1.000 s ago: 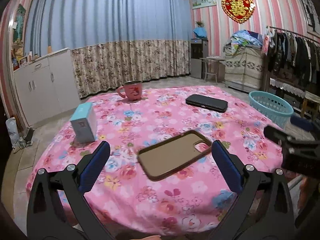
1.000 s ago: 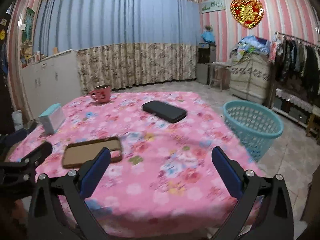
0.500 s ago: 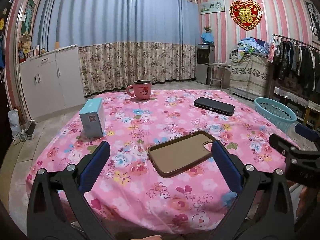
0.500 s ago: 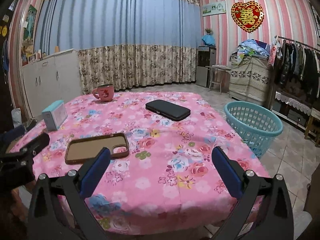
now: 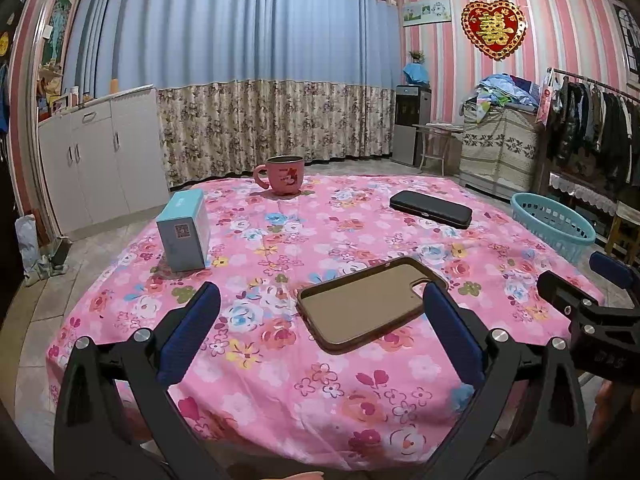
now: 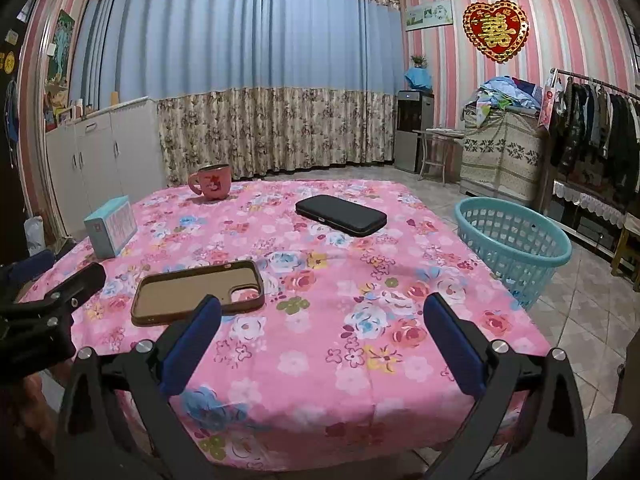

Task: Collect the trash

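A table with a pink floral cloth (image 5: 280, 380) (image 6: 320, 360) carries a brown phone case (image 5: 370, 304) (image 6: 196, 292), a black case (image 5: 431, 209) (image 6: 341, 220), a light blue box (image 5: 184, 230) (image 6: 112, 231) and a pink mug (image 5: 283, 175) (image 6: 212, 182). My left gripper (image 5: 320, 334) is open and empty above the near table edge, just short of the brown phone case. My right gripper (image 6: 320, 344) is open and empty above the near right part of the table. A teal basket (image 6: 514, 246) (image 5: 554, 232) stands on the floor right of the table.
White cabinets (image 5: 100, 160) line the left wall. Curtains (image 5: 248, 80) hang behind the table. A covered pile (image 6: 500, 152) and a clothes rack (image 6: 592, 128) stand at the right. The floor is tiled (image 6: 580, 312).
Both grippers have pulled back and levelled, so the table sits lower and steadier in both views. Both stay open and empty. No object on the table has moved.
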A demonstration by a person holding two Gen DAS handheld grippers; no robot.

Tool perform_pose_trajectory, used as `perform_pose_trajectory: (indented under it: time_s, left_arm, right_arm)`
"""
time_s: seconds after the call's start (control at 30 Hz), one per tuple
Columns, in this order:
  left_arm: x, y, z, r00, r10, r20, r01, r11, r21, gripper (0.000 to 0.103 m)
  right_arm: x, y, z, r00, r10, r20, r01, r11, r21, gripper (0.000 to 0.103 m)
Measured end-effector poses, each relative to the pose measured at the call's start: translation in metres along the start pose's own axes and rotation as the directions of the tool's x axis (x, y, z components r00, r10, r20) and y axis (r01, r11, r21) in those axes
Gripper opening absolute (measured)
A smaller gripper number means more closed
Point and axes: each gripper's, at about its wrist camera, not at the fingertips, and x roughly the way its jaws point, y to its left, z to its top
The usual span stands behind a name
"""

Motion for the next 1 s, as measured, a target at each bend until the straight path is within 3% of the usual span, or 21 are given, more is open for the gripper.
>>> perform_pose_trajectory:
  time_s: [1.0]
  left_arm:
    - [-0.0034, -0.0031, 0.0015, 0.999, -0.009, 0.041, 0.009, 1.000, -0.002, 0.098]
  right_arm:
    - [0.0003, -0.0018, 0.0055, 0.999, -0.008, 0.039, 0.008, 1.000, 0.006, 0.099]
